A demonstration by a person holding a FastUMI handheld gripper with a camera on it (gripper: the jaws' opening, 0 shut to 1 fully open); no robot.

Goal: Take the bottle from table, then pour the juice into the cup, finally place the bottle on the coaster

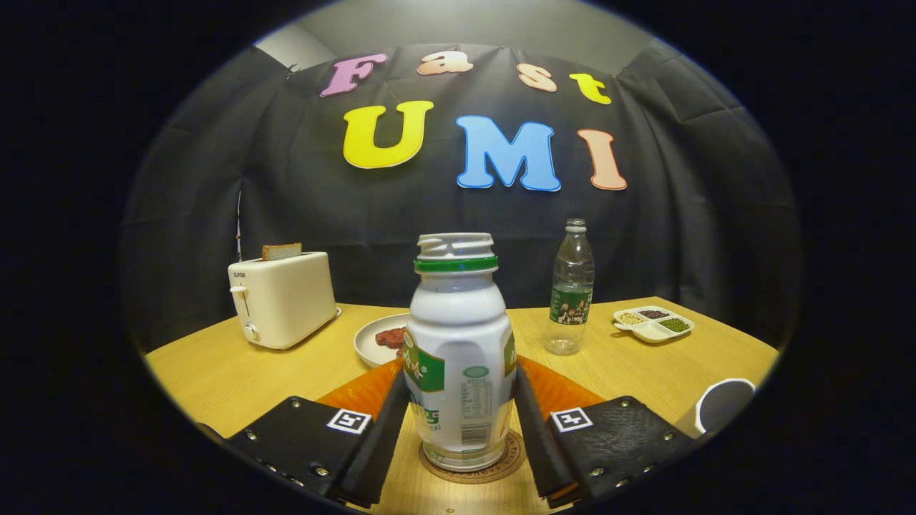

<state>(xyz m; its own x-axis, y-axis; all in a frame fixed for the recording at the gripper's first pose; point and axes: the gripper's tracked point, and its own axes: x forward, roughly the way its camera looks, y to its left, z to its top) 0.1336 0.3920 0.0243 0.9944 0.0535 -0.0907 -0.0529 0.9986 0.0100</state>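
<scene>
A white juice bottle [458, 350] with a green label and a green neck ring, its cap off, stands upright on a round brown coaster [509, 461]. My gripper [459, 375] holds it between the fingers, both of which lie against its sides. The bottle's base rests on the coaster, which sits on the wooden table [215, 372]. A white cup [724, 405] with a dark inside stands to the right of my right finger, near the table's edge.
A white toaster [283, 299] holding a slice of bread stands at the back left. Behind the bottle is a white plate [373, 340] with a piece of meat. A clear plastic water bottle [571, 290] and a divided dish of grains [653, 322] stand at the back right.
</scene>
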